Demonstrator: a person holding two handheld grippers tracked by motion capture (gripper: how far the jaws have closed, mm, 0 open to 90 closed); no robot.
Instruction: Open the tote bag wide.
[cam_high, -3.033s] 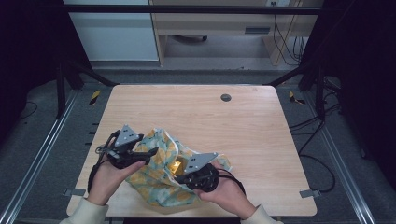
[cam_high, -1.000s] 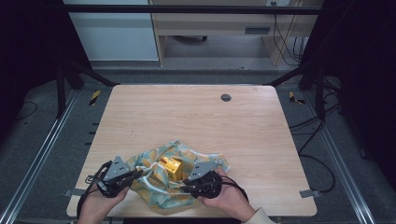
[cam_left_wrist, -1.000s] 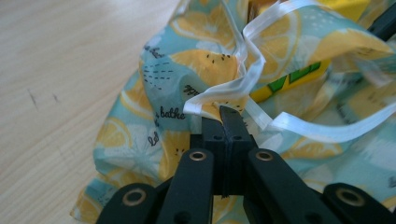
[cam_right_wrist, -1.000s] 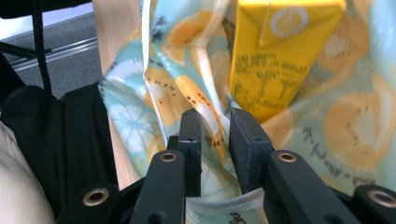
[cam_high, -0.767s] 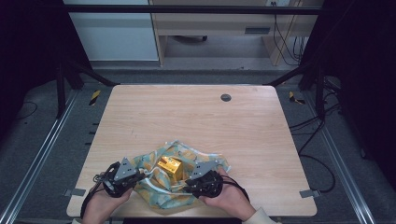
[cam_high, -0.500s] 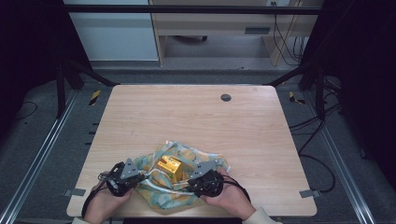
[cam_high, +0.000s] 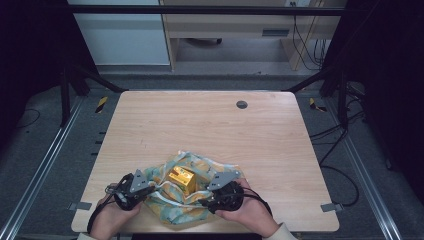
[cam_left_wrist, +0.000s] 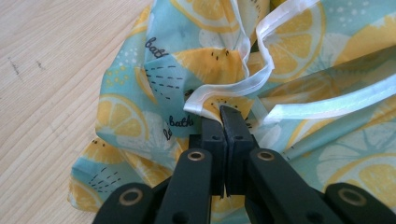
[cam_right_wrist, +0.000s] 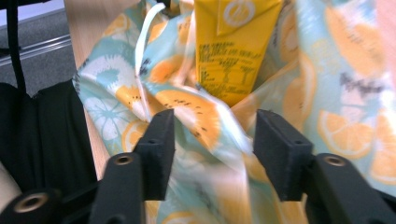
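Observation:
A lemon-print cloth bag (cam_high: 186, 199) lies crumpled at the table's near edge, with a yellow carton (cam_high: 181, 178) lying in its folds. In the left gripper view my left gripper (cam_left_wrist: 221, 113) is shut on the bag's fabric (cam_left_wrist: 159, 79) just below its white hem (cam_left_wrist: 261, 79). My right gripper (cam_right_wrist: 212, 140) has just been opening; its jaws stand apart over loose bag fabric (cam_right_wrist: 187, 112), with the pads off it, and the yellow carton (cam_right_wrist: 233, 46) is just beyond them. In the high view the left gripper (cam_high: 150, 191) is at the bag's left side and the right gripper (cam_high: 206, 201) at its right.
The wooden table (cam_high: 210, 125) has a small round grommet (cam_high: 242, 104) near its far edge. Dark metal frame legs (cam_high: 75, 80) and cables (cam_high: 345, 130) stand on the floor around it. A person's hands (cam_high: 250, 212) hold both grippers at the near edge.
Both hands and the bag came down and toward the near edge since three seconds ago. In the last second they hardly moved.

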